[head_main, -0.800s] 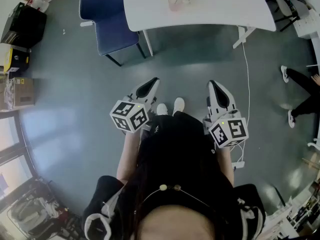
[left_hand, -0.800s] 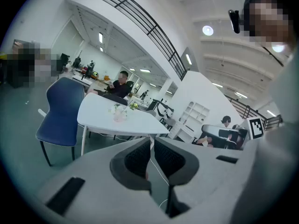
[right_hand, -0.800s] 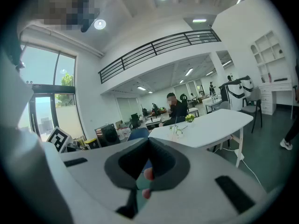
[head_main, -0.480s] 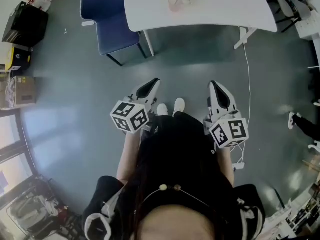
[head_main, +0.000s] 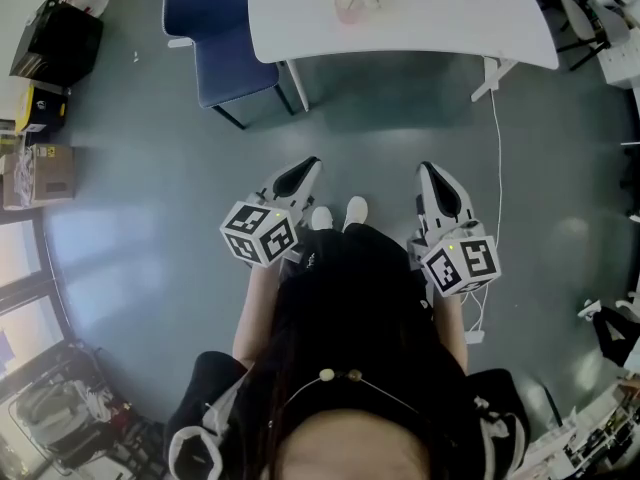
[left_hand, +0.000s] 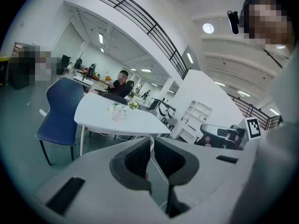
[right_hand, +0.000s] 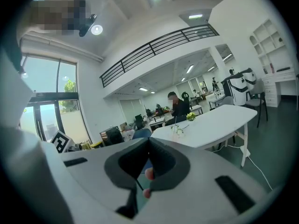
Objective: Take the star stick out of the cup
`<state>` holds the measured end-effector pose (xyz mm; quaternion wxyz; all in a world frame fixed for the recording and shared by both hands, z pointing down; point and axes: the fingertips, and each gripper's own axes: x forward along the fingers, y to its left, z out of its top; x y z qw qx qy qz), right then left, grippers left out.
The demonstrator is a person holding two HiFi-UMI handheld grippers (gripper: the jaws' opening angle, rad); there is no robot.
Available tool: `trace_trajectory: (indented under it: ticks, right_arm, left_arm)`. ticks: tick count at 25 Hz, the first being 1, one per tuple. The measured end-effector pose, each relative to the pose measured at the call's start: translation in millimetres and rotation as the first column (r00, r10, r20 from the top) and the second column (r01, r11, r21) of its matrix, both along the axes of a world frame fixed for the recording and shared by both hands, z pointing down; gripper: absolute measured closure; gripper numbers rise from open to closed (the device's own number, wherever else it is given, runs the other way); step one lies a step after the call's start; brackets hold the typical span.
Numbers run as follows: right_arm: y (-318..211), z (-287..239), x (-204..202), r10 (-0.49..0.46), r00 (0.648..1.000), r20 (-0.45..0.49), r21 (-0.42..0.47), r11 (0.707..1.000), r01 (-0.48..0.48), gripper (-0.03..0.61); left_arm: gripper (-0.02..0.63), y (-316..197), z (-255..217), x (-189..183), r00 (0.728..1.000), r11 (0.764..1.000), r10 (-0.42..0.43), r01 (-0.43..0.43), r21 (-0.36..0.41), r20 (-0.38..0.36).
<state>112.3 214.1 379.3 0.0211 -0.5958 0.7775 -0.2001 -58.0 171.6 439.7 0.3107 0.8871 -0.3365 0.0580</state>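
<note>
As we face the distant white oval surface (head_main: 420,18), left gripper (head_main: 303,168) and right gripper (head_main: 429,173) are closed, empty; the pink cup's (head_main: 349,8) star stick, likely light, needs a stem pinch.

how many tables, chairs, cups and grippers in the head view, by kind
white table: 1
blue chair: 1
pink cup on the table: 1
handheld grippers: 2, the left gripper and the right gripper
total: 5
</note>
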Motion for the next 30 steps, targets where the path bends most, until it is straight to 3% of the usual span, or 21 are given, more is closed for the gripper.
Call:
trace_trajectory:
  ticks: [10, 19, 25, 30]
  right_arm:
    - [-6.4, 20.0, 38.1, -0.045, 0.998, 0.043, -0.019, 0.999, 0.046, 0.574]
    - [-19.9, 29.0, 32.7, -0.066, 0.998, 0.022, -0.037, 0.997, 0.067, 0.574]
    - [-44.8, 34.3, 36.7, -0.036, 0.999, 0.021, -0.044, 0.998, 0.037, 0.574]
    - [-94.9, 29.8, 36.3, -0.033, 0.999, 0.013, -0.05, 0.998, 0.034, 0.551]
  left_arm:
    - [0.583, 4.5, 4.0, 19.8, 1.0, 1.0, -0.03, 0.03, 0.008, -0.003]
    - [0.583, -17.0, 4.6, 14.8, 0.998, 0.998, -0.062, 0.063, 0.02, -0.02]
    - [0.583, -50.1, 7.4, 22.9, 0.998, 0.999, -0.037, 0.038, 0.016, -0.044]
    - [0.583, -103.6, 3.9, 24.6, 0.998, 0.999, -0.023, 0.025, 0.022, -0.062]
